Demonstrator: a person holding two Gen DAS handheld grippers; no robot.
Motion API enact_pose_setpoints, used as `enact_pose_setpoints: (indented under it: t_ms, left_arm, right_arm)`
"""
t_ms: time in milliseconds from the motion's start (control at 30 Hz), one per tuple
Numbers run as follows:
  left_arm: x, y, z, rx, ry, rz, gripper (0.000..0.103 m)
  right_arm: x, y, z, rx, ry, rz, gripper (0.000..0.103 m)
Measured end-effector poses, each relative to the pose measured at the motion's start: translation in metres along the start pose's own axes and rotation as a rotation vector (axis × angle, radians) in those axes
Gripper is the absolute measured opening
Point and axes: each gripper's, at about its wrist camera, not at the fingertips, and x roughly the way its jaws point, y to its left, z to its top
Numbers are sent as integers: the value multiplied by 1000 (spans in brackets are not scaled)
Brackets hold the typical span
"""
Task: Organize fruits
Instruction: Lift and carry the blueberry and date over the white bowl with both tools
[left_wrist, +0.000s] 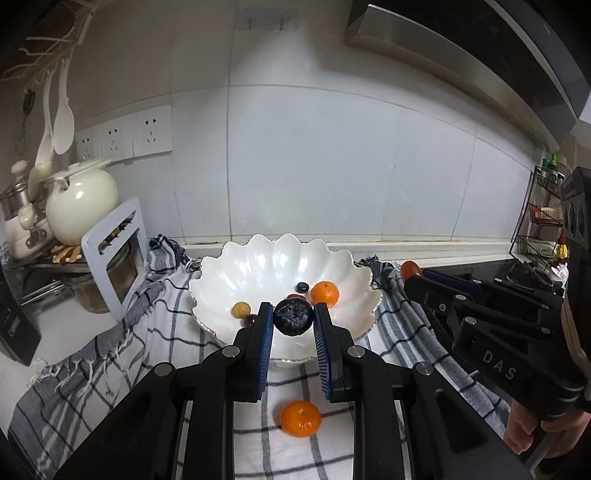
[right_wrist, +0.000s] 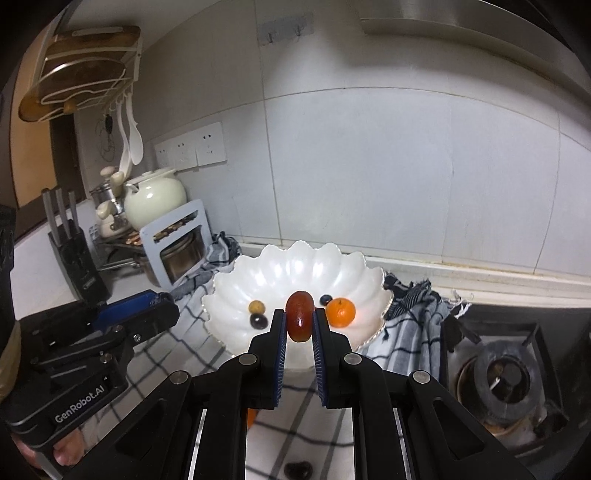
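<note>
The left gripper (left_wrist: 293, 320), its ribbed blue pads clamped on a wrinkled dark round fruit (left_wrist: 293, 317), hangs before the glossy white scalloped bowl (left_wrist: 258, 258). The right gripper (right_wrist: 300, 320) pinches a smooth reddish oval fruit (right_wrist: 300, 317) over the same bowl, where a dimpled tangerine (right_wrist: 341, 313) lies. Another tangerine (left_wrist: 300, 419) sits on the checked cloth (left_wrist: 147, 332) covering the surface.
</note>
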Motion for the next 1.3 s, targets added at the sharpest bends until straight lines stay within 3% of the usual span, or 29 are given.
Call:
enact_pose_setpoints:
  t_ms: [733,1300]
  left_arm:
    - [97,16,11,-4,171,-20,23]
    - [151,19,-3,12,328,-24,24]
  right_arm:
    - [97,-23,6,73,197,-20,15]
    - [135,-37,-7,94,303,-67,16]
